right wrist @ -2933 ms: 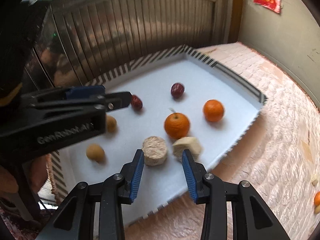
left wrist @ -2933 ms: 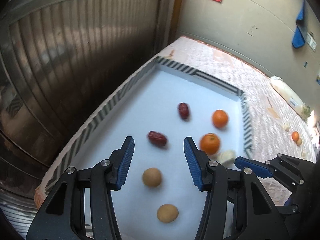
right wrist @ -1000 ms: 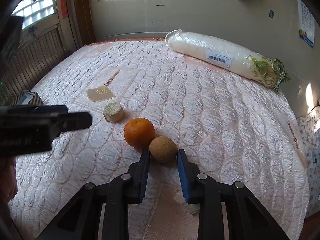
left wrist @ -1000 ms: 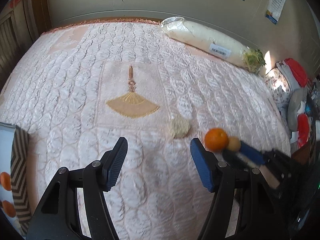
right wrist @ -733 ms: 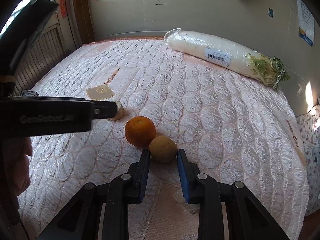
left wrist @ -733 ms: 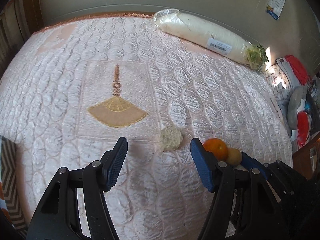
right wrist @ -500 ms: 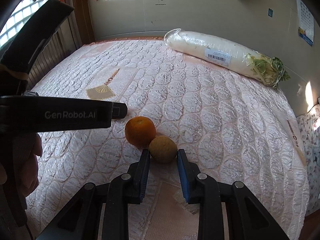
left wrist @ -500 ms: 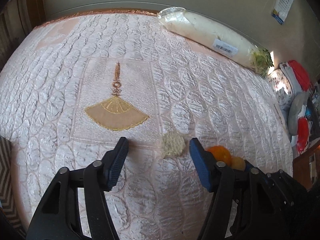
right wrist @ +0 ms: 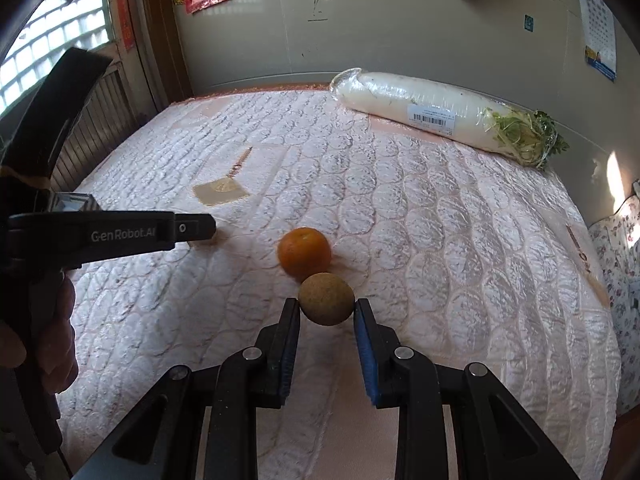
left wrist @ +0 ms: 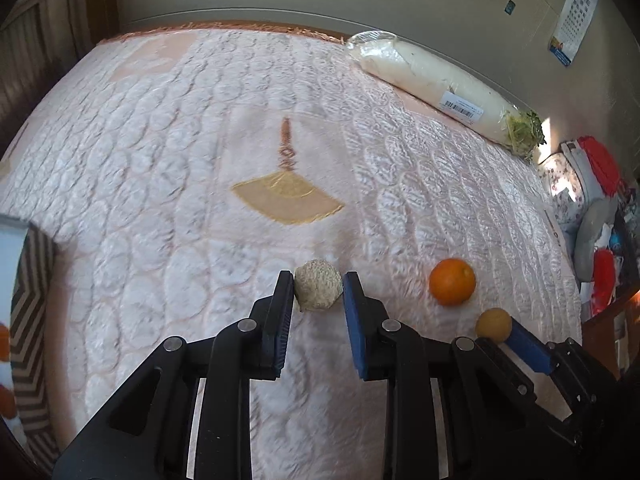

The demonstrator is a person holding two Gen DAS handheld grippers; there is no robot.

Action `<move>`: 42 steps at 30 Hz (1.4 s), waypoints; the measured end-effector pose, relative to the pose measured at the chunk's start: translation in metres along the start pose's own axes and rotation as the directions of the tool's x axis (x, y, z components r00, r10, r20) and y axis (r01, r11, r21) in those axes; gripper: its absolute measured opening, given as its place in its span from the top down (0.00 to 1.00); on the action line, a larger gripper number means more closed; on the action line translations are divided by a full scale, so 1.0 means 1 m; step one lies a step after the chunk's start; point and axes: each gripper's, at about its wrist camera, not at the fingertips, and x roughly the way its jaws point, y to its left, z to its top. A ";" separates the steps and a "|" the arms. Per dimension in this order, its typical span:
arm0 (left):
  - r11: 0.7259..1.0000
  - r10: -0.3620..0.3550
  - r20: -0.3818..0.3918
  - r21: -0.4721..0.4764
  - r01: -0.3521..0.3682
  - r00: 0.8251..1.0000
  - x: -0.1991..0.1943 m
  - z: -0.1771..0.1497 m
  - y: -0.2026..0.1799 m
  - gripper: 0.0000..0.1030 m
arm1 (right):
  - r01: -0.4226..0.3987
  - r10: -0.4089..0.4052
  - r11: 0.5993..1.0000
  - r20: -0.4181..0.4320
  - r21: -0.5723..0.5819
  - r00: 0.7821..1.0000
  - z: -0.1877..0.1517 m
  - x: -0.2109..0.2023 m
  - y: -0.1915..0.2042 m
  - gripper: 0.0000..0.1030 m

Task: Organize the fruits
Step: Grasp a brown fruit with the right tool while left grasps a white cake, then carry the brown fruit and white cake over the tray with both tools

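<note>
Left gripper [left wrist: 319, 294] jaws are closing on the pale lump [left wrist: 318, 290] to lift it; right gripper [right wrist: 327, 318] jaws grip the brown fruit [right wrist: 326, 299] beside the orange [right wrist: 305, 253]

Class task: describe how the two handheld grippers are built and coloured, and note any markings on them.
Both the left gripper and the right gripper are matte black plastic frames with open triangular cut-outs and silver pivot pins. Each bears two flat fingers with ribbed blue pads. White lettering, GenRobot.AI, runs along the left gripper's side. No cables show.
</note>
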 end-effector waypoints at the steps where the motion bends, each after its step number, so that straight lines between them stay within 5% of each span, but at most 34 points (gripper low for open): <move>1: 1.000 -0.006 0.002 -0.008 0.006 1.000 -0.007 -0.005 0.005 0.76 | -0.004 0.004 1.000 0.006 -0.002 1.000 -0.001 -0.004 0.004 0.74; 17: 1.000 -0.001 0.091 0.010 0.000 0.996 -0.100 -0.078 0.068 0.76 | -0.136 0.147 0.982 0.078 -0.130 0.986 -0.021 -0.045 0.111 0.74; 42: 0.955 0.259 0.193 -0.196 -0.221 0.947 -0.179 -0.130 0.215 0.76 | -0.282 0.319 0.889 0.046 -0.361 0.947 -0.014 -0.050 0.255 0.74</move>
